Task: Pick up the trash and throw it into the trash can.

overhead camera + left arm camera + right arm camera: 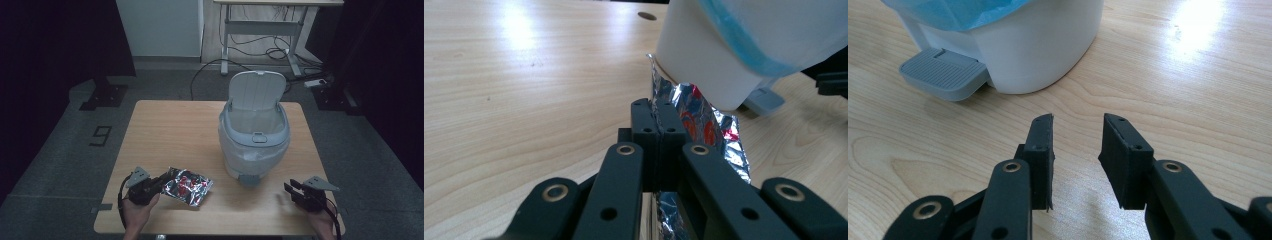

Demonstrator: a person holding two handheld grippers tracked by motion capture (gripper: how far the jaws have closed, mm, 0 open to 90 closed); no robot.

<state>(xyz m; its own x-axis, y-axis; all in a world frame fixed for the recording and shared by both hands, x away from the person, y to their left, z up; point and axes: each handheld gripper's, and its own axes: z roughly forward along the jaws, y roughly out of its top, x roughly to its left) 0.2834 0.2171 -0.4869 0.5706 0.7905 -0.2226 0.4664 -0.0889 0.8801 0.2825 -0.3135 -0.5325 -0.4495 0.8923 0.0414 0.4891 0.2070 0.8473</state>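
A crinkled silver foil wrapper (pixel 187 186) with red print lies on the wooden table near its front left. My left gripper (pixel 161 182) is shut on the wrapper's left edge; in the left gripper view the foil wrapper (pixel 704 120) stands pinched between the closed jaws of the left gripper (pixel 657 115). A small white pedal bin (pixel 253 135) with its lid up and a blue liner stands at the table's middle right. My right gripper (pixel 290 189) rests near the front right, open and empty. The right gripper (pixel 1075 137) points toward the bin's grey pedal (pixel 943 74).
The wooden table (pixel 170 130) has bare surface at its left and back. Beyond it are a white cabinet (pixel 160 27), a desk frame with cables (pixel 265 35) and a dark floor. The bin's white body (pixel 724 55) stands close behind the wrapper.
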